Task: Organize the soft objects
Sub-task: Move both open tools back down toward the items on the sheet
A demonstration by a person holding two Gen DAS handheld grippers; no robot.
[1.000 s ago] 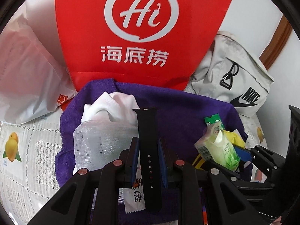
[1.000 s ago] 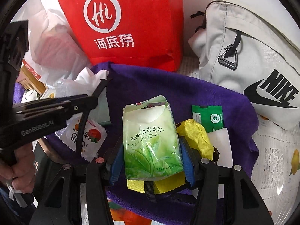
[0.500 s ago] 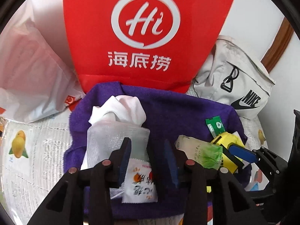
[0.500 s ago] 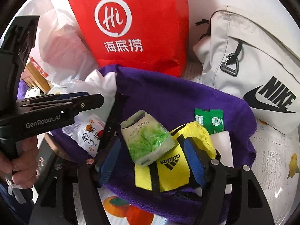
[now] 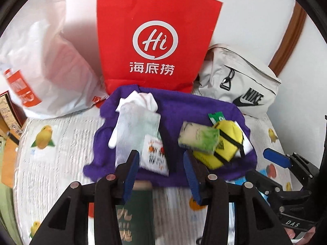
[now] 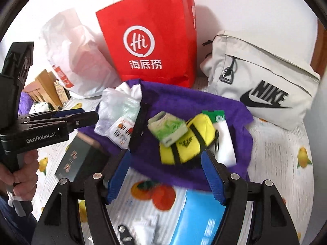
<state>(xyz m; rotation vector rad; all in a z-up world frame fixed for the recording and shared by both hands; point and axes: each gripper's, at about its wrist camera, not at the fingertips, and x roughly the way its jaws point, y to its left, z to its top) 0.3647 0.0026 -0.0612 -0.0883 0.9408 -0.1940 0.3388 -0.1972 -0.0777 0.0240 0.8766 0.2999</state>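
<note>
Both claws, left (image 5: 161, 166) and right (image 6: 166, 172), have just been opening and are empty; the green soft tissue pack (image 6: 167, 127) perched on the yellow fabric pouch (image 6: 187, 140) could slide off the purple towel (image 6: 184, 102).

the left claw (image 5: 161, 168), jaws just opened and empty, hangs above the purple cloth (image 5: 184, 110).

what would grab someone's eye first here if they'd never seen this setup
The red bag with its white Hi logo, standing upright at the back, draws the eye first. In front of it a purple towel lies spread, carrying a yellow pouch with a green tissue pack resting on it. To the right of the red bag sits a pale Nike bag.
</note>
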